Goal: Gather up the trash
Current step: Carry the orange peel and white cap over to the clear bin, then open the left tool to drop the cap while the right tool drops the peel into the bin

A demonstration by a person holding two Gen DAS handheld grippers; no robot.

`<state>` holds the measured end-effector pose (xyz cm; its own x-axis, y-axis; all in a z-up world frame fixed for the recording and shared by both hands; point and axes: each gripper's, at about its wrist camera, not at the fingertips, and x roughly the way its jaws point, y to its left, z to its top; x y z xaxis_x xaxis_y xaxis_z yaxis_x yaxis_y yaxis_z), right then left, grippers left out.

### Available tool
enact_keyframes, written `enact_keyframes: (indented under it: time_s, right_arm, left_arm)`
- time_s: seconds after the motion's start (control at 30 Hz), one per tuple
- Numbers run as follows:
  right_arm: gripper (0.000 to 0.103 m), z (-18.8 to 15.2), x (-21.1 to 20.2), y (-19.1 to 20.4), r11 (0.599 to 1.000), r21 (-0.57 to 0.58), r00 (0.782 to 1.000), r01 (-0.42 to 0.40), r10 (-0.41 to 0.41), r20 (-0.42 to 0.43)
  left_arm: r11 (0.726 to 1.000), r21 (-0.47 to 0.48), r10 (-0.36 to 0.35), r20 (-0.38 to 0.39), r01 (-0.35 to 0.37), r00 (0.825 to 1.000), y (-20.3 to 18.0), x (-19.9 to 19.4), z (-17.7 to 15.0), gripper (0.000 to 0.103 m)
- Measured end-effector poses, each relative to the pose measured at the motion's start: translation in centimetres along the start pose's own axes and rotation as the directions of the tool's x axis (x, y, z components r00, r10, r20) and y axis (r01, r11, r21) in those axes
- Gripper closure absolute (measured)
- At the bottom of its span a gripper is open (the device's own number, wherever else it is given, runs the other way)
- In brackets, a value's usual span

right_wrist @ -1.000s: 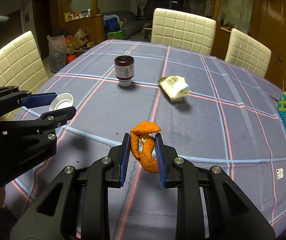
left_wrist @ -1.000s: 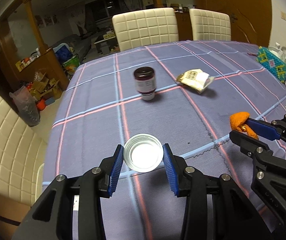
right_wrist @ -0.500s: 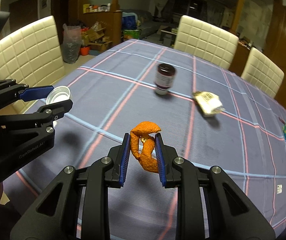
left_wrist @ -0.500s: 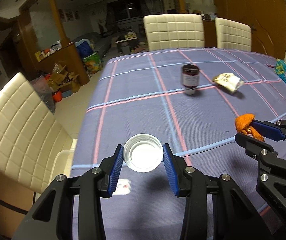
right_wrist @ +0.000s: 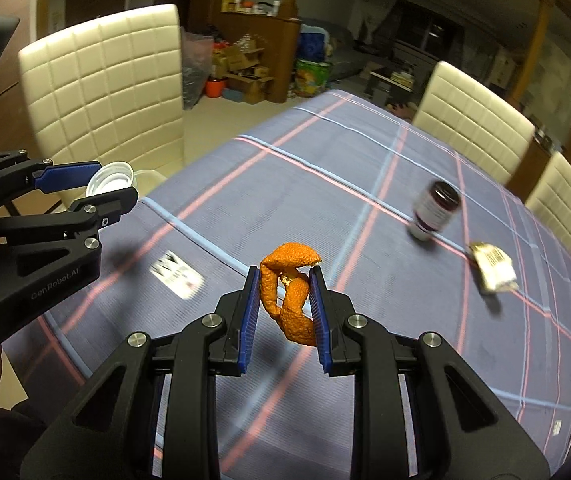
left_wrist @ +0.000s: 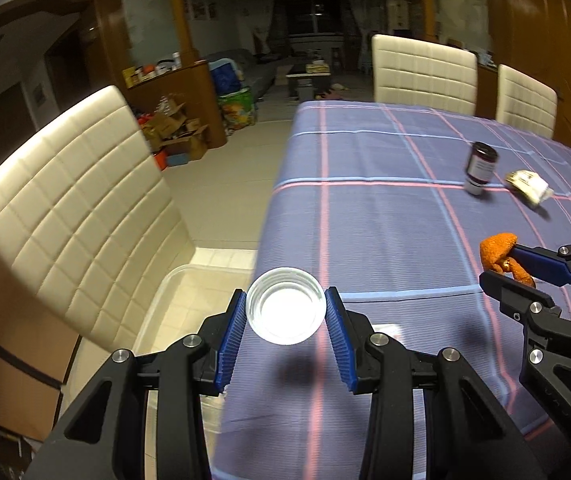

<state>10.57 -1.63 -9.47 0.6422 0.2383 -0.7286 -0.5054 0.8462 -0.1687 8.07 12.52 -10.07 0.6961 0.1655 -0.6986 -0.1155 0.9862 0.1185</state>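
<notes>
My left gripper (left_wrist: 285,316) is shut on a white round lid (left_wrist: 284,311) and holds it over the table's left edge; the lid also shows in the right wrist view (right_wrist: 110,179). My right gripper (right_wrist: 285,300) is shut on a piece of orange peel (right_wrist: 287,300), held above the blue checked tablecloth (right_wrist: 325,184); the peel also shows in the left wrist view (left_wrist: 499,254). A dark jar (left_wrist: 481,168) and a crumpled wrapper (left_wrist: 527,186) lie farther back on the table.
A clear plastic bin (left_wrist: 173,320) stands on the floor beside the table, below the left gripper. A cream chair (left_wrist: 65,216) stands next to it; two more chairs (left_wrist: 423,68) are at the far side. A small printed card (right_wrist: 175,274) lies on the cloth.
Both grippers have swung left toward the table's edge with their loads. The lid now hangs past the edge, with the floor bin in view.
</notes>
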Motion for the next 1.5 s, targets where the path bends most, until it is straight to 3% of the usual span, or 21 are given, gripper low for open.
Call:
enact_keyframes:
  time_s: [0.47,0.97,1.23,1.5]
  right_arm:
    - [0.077,4.0,2.1,7.0,0.990,-0.129,0.998,-0.058,0.060,0.011]
    - [0.077,6.9,5.6,13.1,0.963,-0.232,0.991,-0.134,0.134,-0.017]
    - [0.077,8.4,7.0,14.8,0.953,-0.257,0.987,-0.158,0.158,-0.020]
    - [0.077,10.0,9.3,15.5,0.953,-0.249,0.985,-0.171,0.169,-0.031]
  left_arm:
    - [0.992,-0.082,0.092,0.011,-0.091,0.996,6.7,0.7,-1.1,0.064]
    - [0.967,-0.180,0.176,-0.048,-0.182,0.983,13.5,3.4,-2.8,0.064]
    - [0.946,-0.237,0.211,-0.065,-0.221,0.975,16.4,4.4,-2.9,0.064]
    - [0.943,-0.246,0.206,-0.089,-0.222,0.974,17.4,6.4,-2.6,0.063]
